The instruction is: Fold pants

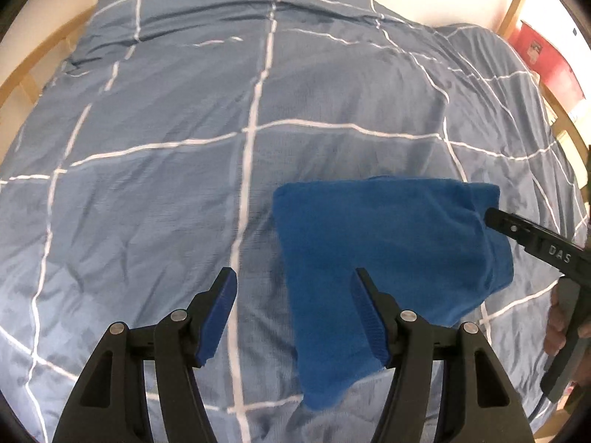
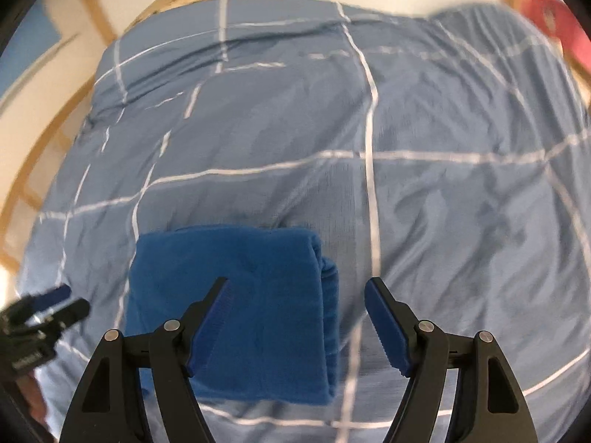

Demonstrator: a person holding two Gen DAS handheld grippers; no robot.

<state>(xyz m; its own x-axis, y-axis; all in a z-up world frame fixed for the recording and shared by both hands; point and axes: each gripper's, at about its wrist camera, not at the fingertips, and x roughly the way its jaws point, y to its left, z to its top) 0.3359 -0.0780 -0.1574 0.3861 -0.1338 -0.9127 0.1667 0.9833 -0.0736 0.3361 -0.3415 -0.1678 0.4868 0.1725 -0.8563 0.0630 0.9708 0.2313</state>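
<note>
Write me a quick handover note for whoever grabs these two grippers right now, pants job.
Left gripper: open, holding nothing, above the duvet beside the pants.
Right gripper: open, empty, over the pants' right edge.
Pants: lying loose on the bed as a compact blue folded bundle, layered edge on its right side.
Done: folding appears finished, both grippers released.
Left: possibly tidy the edges; otherwise nothing obvious.

Folded pants [image 1: 388,258] on checked bed [image 1: 166,129]
</note>
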